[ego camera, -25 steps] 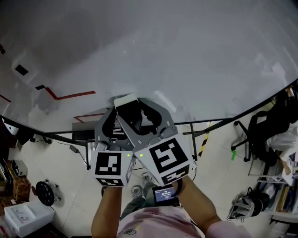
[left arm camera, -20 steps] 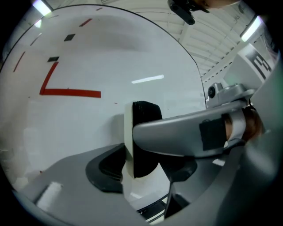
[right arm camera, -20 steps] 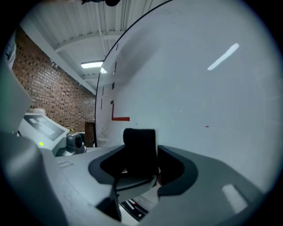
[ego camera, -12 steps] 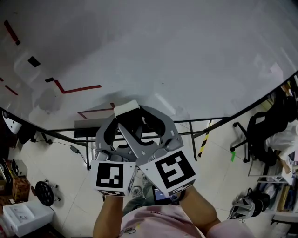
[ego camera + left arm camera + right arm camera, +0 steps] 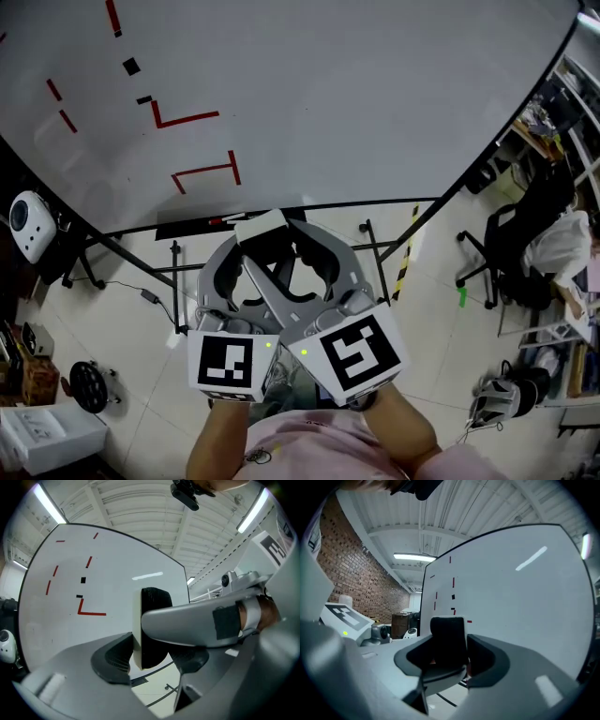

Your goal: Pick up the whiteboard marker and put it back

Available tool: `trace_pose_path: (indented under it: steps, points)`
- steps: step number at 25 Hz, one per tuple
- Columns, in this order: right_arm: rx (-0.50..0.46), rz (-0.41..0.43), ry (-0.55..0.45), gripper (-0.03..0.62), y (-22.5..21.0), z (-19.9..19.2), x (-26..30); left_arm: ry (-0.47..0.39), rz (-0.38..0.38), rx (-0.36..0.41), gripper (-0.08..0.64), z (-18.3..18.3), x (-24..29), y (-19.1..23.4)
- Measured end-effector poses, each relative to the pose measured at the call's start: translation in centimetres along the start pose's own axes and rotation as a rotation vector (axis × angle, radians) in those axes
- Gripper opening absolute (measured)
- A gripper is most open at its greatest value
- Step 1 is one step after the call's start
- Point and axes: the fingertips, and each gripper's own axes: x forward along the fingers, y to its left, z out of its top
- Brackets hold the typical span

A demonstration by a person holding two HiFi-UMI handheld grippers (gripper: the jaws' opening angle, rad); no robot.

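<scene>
The marker (image 5: 218, 220) is not in either grip. As best I can tell, it is the thin stick with a red end lying on the tray (image 5: 183, 231) under the whiteboard (image 5: 375, 103), though it is too small to be sure. Just beside it, held in front of the tray, is one eraser (image 5: 260, 226), a black felt block with a white back.

Both tools pinch that same block. The left hand-held gripper (image 5: 151, 659) has just been closing, and its pads now press on the block between them. The right hand-held gripper (image 5: 451, 658) clamps it from the other side. Their arms cross, which probably keeps the block from twisting with two grips steadying it. Both point roughly level at the board's lower edge, which suits setting the block on the tray rather than wiping.

By count there are two grippers, one eraser, one likely marker, one board and one tray. The board carries five red strokes and two small black squares (image 5: 131, 66). The marker step itself looks not yet started.
</scene>
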Motion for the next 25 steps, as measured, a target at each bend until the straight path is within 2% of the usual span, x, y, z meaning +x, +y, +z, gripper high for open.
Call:
trace_pose_path:
  steps: [7, 11, 18, 21, 25]
  points:
    - [0.007, -0.002, -0.068, 0.221, 3.7, 0.9, -12.4, -0.031, 0.003, 0.049, 0.244, 1.7, -8.0, -9.8]
    - [0.020, 0.010, -0.073, 0.221, 5.4, -0.6, -21.5, -0.025, 0.016, 0.041, 0.244, 0.9, -13.0, -17.7]
    - [0.061, 0.023, -0.033, 0.221, 7.7, -3.6, -37.2, 0.037, 0.019, 0.018, 0.244, -1.1, -21.2, -31.7]
    - [0.072, 0.013, -0.042, 0.221, 8.7, -3.1, -41.6, 0.031, 0.008, 0.025, 0.244, -0.2, -23.7, -35.3]
    - [0.061, -0.008, -0.061, 0.221, 9.7, -2.4, -45.0, 0.006, -0.010, 0.029, 0.244, 0.9, -25.8, -37.8]
